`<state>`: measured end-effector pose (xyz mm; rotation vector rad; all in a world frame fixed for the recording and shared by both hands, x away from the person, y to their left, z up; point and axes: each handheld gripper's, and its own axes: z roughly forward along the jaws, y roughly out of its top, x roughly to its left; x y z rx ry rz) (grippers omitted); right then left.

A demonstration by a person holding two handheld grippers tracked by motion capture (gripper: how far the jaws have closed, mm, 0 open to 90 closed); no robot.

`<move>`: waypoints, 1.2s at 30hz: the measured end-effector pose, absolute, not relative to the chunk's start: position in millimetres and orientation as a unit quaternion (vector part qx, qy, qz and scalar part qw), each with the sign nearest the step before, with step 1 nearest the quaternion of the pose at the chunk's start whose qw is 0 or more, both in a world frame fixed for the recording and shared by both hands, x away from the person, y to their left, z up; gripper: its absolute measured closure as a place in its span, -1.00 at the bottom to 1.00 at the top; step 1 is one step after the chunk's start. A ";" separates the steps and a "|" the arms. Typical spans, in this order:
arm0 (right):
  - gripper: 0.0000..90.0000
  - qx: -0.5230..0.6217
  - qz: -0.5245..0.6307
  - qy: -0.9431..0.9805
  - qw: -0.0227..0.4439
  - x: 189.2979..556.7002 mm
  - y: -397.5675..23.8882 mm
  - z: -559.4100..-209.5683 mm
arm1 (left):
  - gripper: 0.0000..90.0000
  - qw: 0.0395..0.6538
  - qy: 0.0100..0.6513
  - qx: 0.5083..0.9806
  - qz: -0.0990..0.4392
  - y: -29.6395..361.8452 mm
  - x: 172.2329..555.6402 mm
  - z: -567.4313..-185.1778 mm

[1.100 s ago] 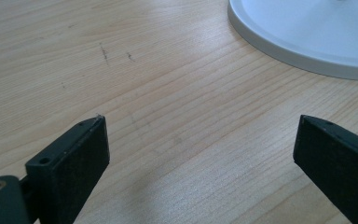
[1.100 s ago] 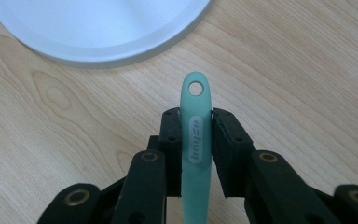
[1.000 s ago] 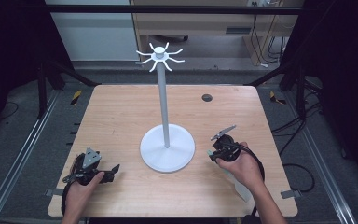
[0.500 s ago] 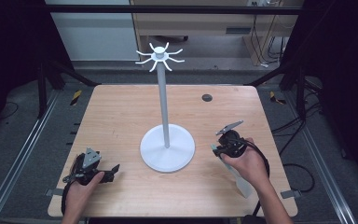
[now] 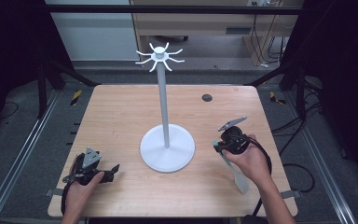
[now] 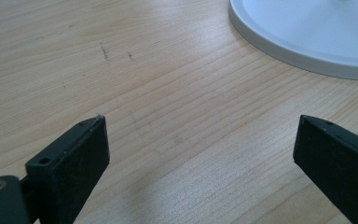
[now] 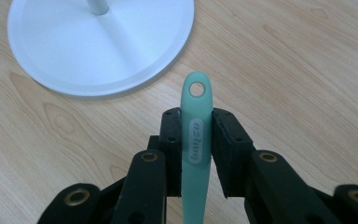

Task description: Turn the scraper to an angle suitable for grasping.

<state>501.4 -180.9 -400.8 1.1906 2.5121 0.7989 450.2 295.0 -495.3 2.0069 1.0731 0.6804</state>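
Pale wooden table (image 5: 121,116) carries a white metal stand with a round base and hooked top (image 5: 167,148) at its centre. Right of that base, the right gripper (image 7: 196,122) clamps the handle of a mint-green plastic spatula with a hanging hole (image 7: 196,140), handle end toward the base. Left of the base, the left gripper (image 6: 200,140) rests with jaws wide apart, nothing between them.

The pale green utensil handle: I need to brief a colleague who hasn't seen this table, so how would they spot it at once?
Start at the tall white metal hook stand in the middle of the light wooden table. To its right a hand holds the right tongs, shut on a slim pale green plastic utensil handle. Its rounded tip has a hanging hole, and it is the one green item there.
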 end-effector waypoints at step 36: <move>0.66 0.405 0.342 0.831 0.172 501.8 -191.8 -354.2 | -0.93 0.373 0.417 0.785 0.266 294.2 450.0 -495.2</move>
